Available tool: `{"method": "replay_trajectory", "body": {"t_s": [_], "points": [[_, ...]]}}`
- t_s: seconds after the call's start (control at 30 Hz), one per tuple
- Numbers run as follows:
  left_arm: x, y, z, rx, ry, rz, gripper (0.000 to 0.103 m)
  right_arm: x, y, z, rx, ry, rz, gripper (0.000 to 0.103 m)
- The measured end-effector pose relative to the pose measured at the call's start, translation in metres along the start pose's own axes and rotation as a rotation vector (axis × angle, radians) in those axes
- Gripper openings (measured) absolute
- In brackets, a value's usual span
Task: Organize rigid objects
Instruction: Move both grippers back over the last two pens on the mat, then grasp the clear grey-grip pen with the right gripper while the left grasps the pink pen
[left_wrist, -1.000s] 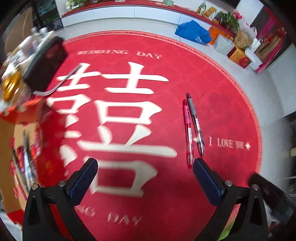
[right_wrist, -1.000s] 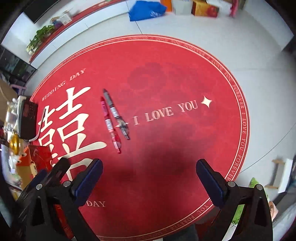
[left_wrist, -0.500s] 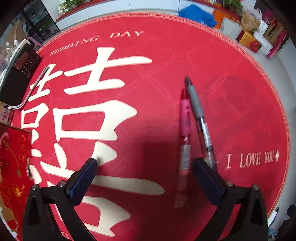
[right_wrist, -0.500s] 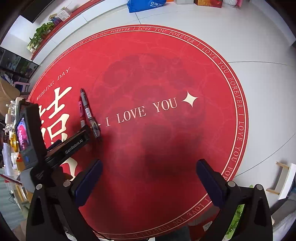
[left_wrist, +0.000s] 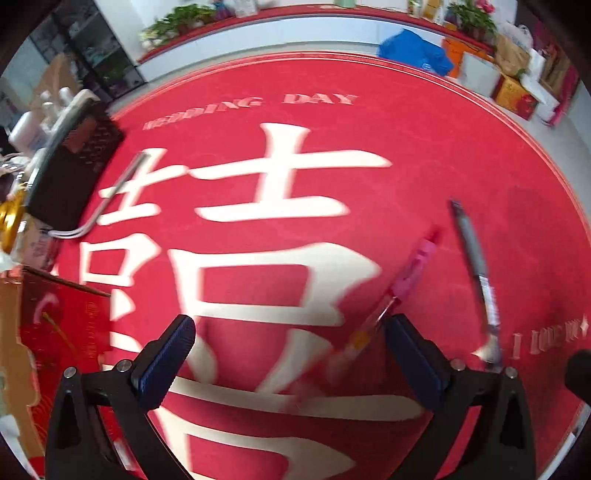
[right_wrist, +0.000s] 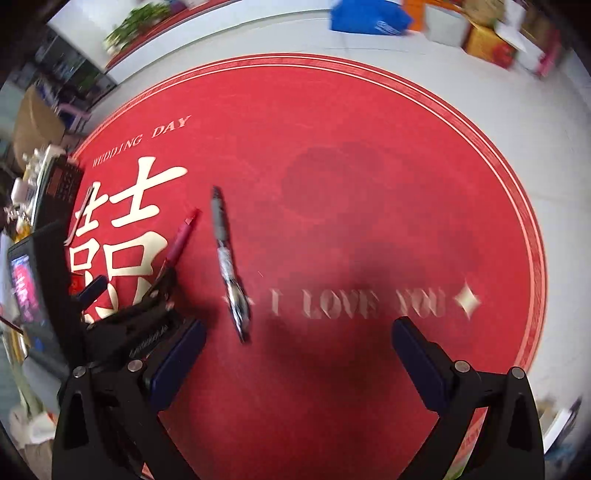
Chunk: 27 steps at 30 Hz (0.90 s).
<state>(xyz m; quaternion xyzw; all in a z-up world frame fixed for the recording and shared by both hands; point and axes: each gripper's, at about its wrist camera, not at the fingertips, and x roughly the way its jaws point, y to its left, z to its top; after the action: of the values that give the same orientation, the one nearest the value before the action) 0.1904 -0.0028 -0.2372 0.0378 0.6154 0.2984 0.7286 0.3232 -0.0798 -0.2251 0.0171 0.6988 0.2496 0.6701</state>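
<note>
A: Left gripper (left_wrist: 290, 341) jaws wide, nothing clamped. The pink pen (left_wrist: 391, 291) lies slanted on the red mat (left_wrist: 424, 155), its clear lower end running in just beside the right-hand pad; can't tell through the blur whether it touches

B: And the other one?

A: Grey pen (right_wrist: 227, 262) lies apart from the pink pen (right_wrist: 179, 240), on the mat (right_wrist: 369, 387) left of the "I LOVE YOU" lettering. Right gripper (right_wrist: 297, 349) jaws also wide, empty, the grey pen's lower tip ahead of its left pad

B: Handling?

A: My guess: both light, stiff, smooth plastic barrels, will roll or squirt out if pinched off-centre. Take the pink one mid-barrel on the rubbery grip section, pads square across the axis. Mat looks soft, so pads can press down a bit to get under

B: Readable text?

A: Mat says "WEDDING DAY" and "I LOVE YOU" plus a big cream Chinese character. Pen labels too blurred to read. Black device (left_wrist: 74, 173) with a cable at the mat's left edge, red printed box (left_wrist: 62, 332) nearer in; no legible writing on them
</note>
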Motion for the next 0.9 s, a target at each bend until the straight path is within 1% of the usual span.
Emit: {"method": "replay_trajectory", "body": {"t_s": [0.03,0.1,0.13,0.2,0.23,0.27,0.3,0.33,0.4,0.43,0.47,0.5,0.53,0.57,0.67,0.73,0.77,0.83,0.87,0.9], "points": [[0.002,0.002,0.001,-0.001,-0.006,0.014,0.103,0.005,0.005,0.004,-0.016,0.004,-0.006,0.101],[0.004,0.010,0.002,0.001,-0.002,0.000,0.103,0.017,0.016,0.012,-0.049,0.014,-0.010,0.101],[0.005,0.011,0.003,0.021,0.002,-0.019,0.103,0.023,0.021,0.015,-0.061,0.017,-0.011,0.101],[0.005,0.010,0.004,0.081,-0.007,-0.019,0.103,0.035,0.030,0.021,-0.092,0.027,-0.019,0.101],[0.004,0.008,0.005,0.110,-0.012,-0.006,0.103,0.039,0.034,0.022,-0.104,0.030,-0.020,0.096],[0.003,0.006,0.005,0.140,-0.016,0.014,0.103,0.044,0.039,0.023,-0.124,0.040,-0.019,0.086],[0.003,0.007,0.004,0.147,-0.014,0.021,0.103,0.051,0.045,0.024,-0.147,0.060,-0.017,0.080],[0.003,0.010,0.004,0.138,-0.006,0.015,0.103,0.054,0.049,0.024,-0.162,0.059,-0.034,0.076],[0.006,0.011,0.009,0.099,0.025,0.005,0.103,0.056,0.059,0.023,-0.212,0.050,-0.055,0.074],[0.007,0.016,0.010,0.055,0.047,-0.015,0.103,0.056,0.062,0.023,-0.232,0.050,-0.082,0.068],[0.006,0.022,0.012,0.012,0.060,-0.033,0.103,0.056,0.065,0.021,-0.274,0.043,-0.136,0.048],[0.004,0.026,0.012,-0.026,0.063,-0.047,0.103,0.053,0.066,0.019,-0.301,0.034,-0.132,0.032],[0.001,0.028,0.013,-0.061,0.064,-0.059,0.103,0.052,0.066,0.018,-0.318,0.045,-0.149,0.010],[-0.002,0.028,0.015,-0.104,0.071,-0.074,0.103,0.051,0.062,0.017,-0.313,0.058,-0.159,0.010],[-0.007,0.021,0.022,-0.212,0.097,-0.125,0.103,0.041,0.034,0.013,-0.208,0.080,-0.092,0.010],[-0.007,0.014,0.029,-0.277,0.111,-0.151,0.103,0.031,0.018,0.009,-0.164,0.086,-0.077,0.011],[-0.001,0.007,0.033,-0.312,0.138,-0.163,0.103,0.026,0.011,0.006,-0.148,0.090,-0.075,0.011],[0.011,-0.007,0.035,-0.333,0.207,-0.137,0.103,0.021,0.001,0.002,-0.129,0.100,-0.072,0.011],[0.018,-0.008,0.037,-0.346,0.225,-0.111,0.103,0.017,-0.003,0.000,-0.122,0.104,-0.075,0.011],[0.018,-0.010,0.036,-0.334,0.242,-0.078,0.103,0.014,-0.006,-0.002,-0.118,0.105,-0.074,0.011]]}}
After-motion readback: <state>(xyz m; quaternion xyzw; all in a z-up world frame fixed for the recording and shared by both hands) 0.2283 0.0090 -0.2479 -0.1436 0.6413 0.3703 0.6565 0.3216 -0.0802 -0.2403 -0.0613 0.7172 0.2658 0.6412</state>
